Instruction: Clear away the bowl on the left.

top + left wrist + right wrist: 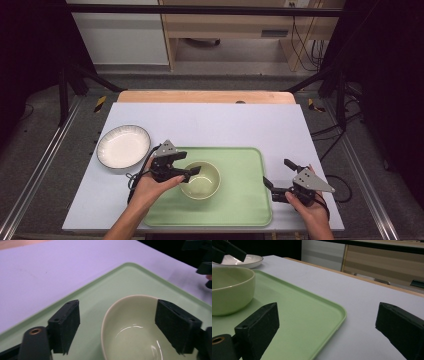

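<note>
A white-topped counter [210, 125] carried a green tray [245, 200] near its front edge. On the tray's left half sat a pale green bowl [201, 180]; a white plate [123, 146] lay off the tray to the left. The left tool [192, 170] hung with jaws apart, straddling the bowl's left rim. The right tool [276, 175] gaped wide just off the tray's right edge, gripping nothing.

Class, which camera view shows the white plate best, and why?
The high view: the whole white plate lies in sight on the table, left of the green tray. The right gripper view catches part of it far off, partly behind dark fingers.
</note>
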Demonstrator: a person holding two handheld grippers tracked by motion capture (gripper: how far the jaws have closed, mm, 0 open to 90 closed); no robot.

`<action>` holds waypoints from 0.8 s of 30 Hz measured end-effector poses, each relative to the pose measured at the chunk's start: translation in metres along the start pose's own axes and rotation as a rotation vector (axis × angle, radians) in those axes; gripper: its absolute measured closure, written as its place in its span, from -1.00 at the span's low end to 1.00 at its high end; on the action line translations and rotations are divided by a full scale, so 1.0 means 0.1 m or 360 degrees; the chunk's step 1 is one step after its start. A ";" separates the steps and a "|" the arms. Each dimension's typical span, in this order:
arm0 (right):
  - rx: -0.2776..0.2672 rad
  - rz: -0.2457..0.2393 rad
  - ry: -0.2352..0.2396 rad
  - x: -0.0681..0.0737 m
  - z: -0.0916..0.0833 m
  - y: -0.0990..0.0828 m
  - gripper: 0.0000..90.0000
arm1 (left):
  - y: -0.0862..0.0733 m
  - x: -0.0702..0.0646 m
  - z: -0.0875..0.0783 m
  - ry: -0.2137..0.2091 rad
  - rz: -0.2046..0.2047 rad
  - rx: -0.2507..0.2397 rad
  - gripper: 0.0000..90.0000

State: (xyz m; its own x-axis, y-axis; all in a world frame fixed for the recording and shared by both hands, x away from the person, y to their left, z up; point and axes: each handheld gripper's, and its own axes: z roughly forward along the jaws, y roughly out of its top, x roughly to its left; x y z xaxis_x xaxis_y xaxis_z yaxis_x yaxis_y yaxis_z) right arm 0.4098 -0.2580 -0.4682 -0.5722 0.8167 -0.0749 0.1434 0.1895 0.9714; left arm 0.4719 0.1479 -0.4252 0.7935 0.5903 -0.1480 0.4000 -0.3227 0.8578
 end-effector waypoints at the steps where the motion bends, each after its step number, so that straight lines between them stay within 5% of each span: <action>1: 0.0000 0.0007 -0.0003 0.00 0.00 0.00 -0.89 | 0.01 -0.01 0.00 -0.0016 0.0017 -0.0008 -0.64; 17: -0.0012 0.0022 -0.0027 -0.02 -0.02 0.00 -0.92 | -0.01 0.05 -0.18 -0.0113 0.0054 -0.0122 -0.73; 24: -0.0016 0.0024 -0.0037 -0.03 -0.02 0.01 -0.92 | -0.07 0.11 -0.32 -0.0074 0.0057 -0.0159 -0.75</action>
State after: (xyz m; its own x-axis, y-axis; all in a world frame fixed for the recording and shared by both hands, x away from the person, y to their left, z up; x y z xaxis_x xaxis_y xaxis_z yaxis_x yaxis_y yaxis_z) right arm 0.4098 -0.2617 -0.4669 -0.5511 0.8318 -0.0656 0.1437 0.1720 0.9746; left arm 0.4634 0.1802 -0.4169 0.8278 0.5441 -0.1372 0.3252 -0.2660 0.9074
